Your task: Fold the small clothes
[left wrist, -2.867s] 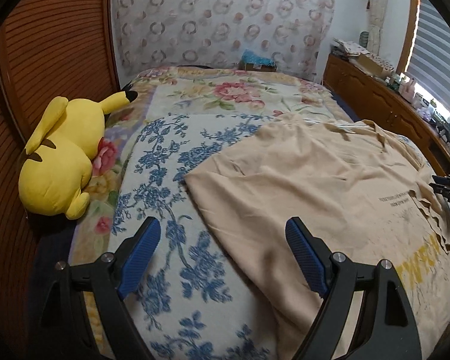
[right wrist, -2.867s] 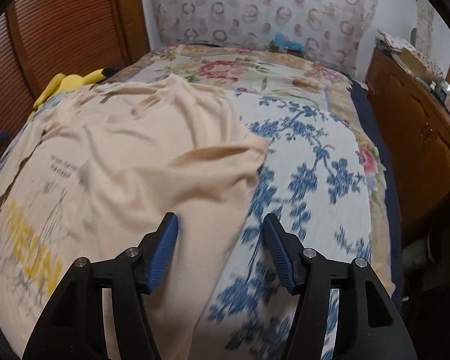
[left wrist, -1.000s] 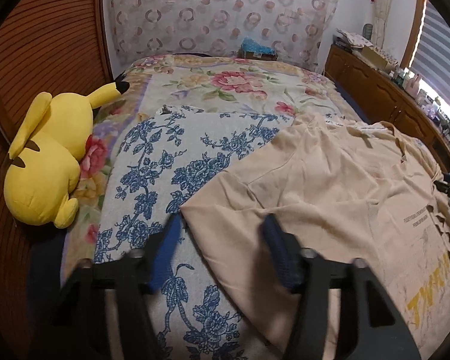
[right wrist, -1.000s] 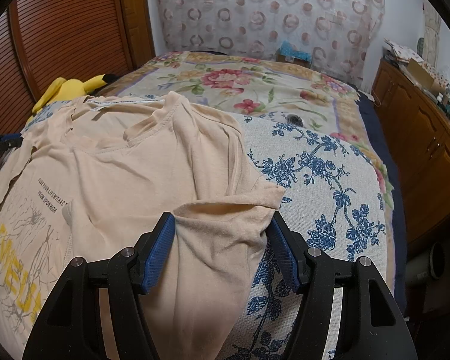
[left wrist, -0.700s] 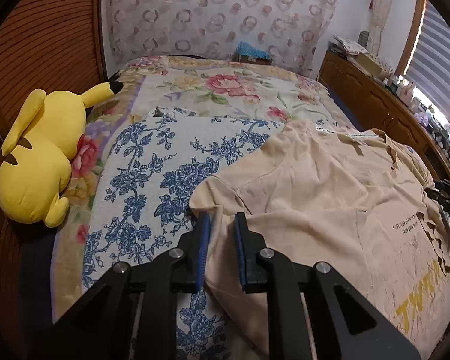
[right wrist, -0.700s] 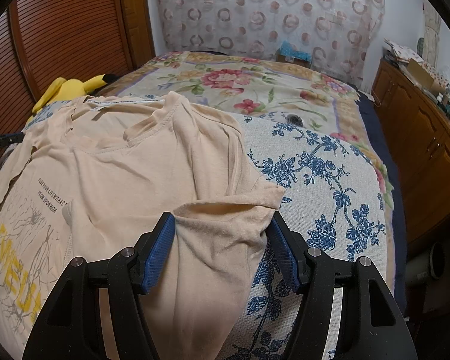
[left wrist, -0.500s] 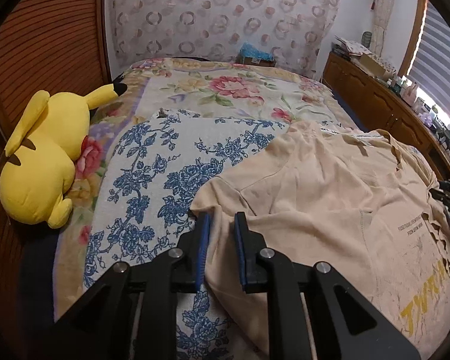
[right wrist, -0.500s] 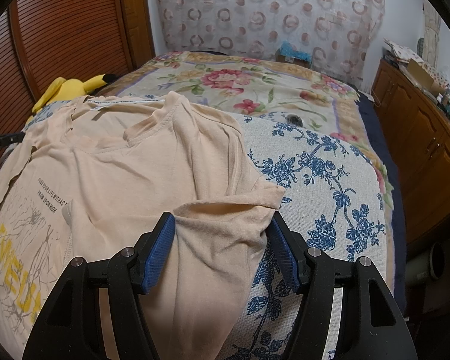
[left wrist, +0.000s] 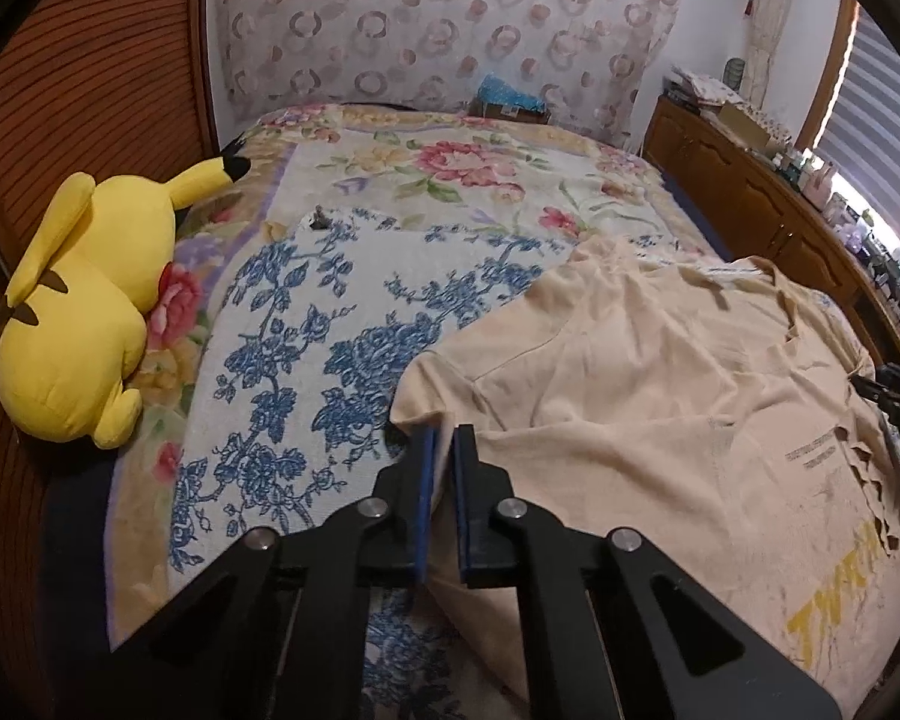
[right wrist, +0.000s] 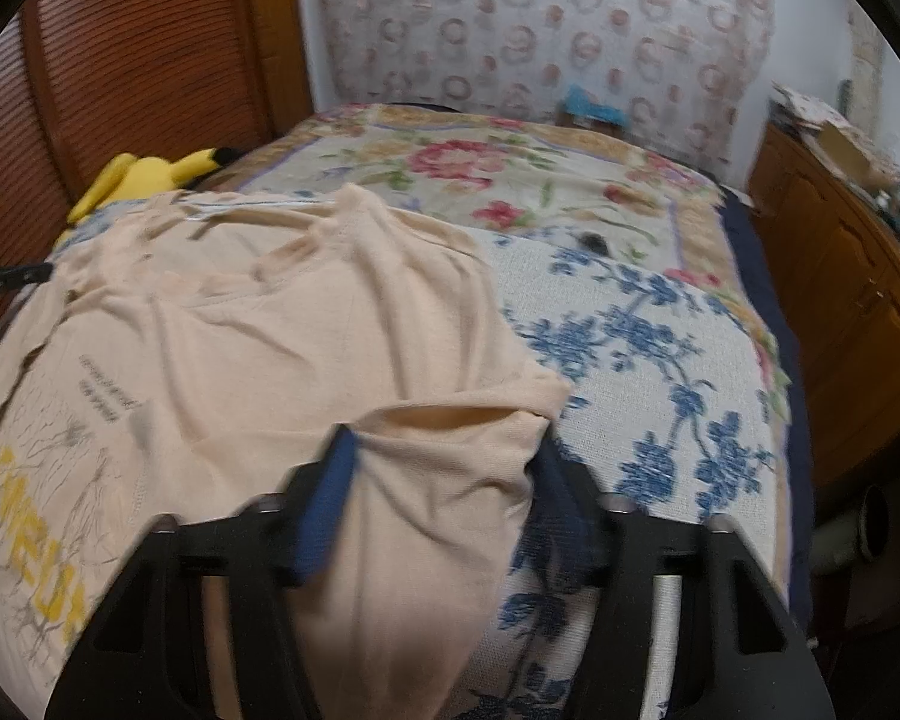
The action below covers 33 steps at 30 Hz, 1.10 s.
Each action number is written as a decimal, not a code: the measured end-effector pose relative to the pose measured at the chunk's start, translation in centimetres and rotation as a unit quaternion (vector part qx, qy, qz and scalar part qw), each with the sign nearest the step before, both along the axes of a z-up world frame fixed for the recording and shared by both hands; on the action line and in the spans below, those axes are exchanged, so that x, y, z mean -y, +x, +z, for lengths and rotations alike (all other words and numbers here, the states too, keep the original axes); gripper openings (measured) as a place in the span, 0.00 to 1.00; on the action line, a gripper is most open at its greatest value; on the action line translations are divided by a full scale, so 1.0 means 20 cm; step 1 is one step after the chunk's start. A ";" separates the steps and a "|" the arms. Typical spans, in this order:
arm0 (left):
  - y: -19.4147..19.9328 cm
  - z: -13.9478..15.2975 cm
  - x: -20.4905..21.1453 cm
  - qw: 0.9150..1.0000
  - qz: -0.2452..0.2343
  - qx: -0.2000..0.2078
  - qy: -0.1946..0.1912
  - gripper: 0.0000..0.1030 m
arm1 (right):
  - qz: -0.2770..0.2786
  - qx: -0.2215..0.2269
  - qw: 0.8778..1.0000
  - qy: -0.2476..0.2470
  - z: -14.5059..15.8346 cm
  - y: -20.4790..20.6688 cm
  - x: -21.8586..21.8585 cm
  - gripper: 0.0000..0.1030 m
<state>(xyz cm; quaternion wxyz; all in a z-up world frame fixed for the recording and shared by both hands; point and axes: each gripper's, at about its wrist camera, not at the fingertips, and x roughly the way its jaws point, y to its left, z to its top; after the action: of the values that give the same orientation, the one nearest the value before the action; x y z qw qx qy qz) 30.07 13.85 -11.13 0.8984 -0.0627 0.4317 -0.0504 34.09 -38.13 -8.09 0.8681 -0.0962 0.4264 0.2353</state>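
A beige T-shirt (left wrist: 630, 390) with yellow print lies spread face up on the bed. In the left wrist view my left gripper (left wrist: 441, 441) is shut on the edge of its sleeve, blue pads almost together with the cloth pinched between them. In the right wrist view, which is blurred, the other sleeve of the T-shirt (right wrist: 240, 348) bulges between the fingers of my right gripper (right wrist: 444, 468). Those jaws are closing but still stand wide apart, and the cloth hangs loose between them. Each gripper shows as a dark tip at the far edge of the other's view.
The bed has a blue floral cover (left wrist: 306, 360) over a flowered quilt. A yellow plush toy (left wrist: 84, 312) lies at its left edge by a wooden slatted door (left wrist: 90, 90). A wooden cabinet (left wrist: 750, 192) with clutter runs along the right side.
The left jaws have closed from wide open onto the sleeve edge. The right view has gone blurred and its fingers have edged slightly inward around the other sleeve.
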 end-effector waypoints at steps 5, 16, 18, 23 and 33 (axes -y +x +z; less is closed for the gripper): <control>-0.08 0.10 0.07 0.999 -0.022 0.025 -0.006 0.01 | 0.022 -0.006 1.000 0.010 0.02 -0.02 -0.04 0.06; -0.48 0.26 0.20 0.994 -0.074 0.074 -0.023 0.01 | 0.024 0.052 0.996 0.067 0.32 -0.27 -0.03 0.05; -0.56 0.26 0.21 0.993 -0.078 0.079 -0.027 0.01 | 0.027 0.062 0.995 0.069 0.36 -0.35 -0.03 0.05; -0.77 0.27 0.19 0.992 -0.076 0.093 -0.034 0.01 | 0.029 0.080 0.993 0.080 0.42 -0.56 -0.02 0.05; -1.23 0.32 0.06 0.991 -0.051 0.122 -0.034 0.01 | 0.021 0.099 0.992 0.069 0.49 -1.01 0.07 0.05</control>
<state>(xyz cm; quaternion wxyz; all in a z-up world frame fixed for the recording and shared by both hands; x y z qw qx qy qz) 5.50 12.63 -4.77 0.9378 -0.0647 0.3200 -0.1180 13.93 -39.44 1.75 0.9056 -0.0680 0.3187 0.2713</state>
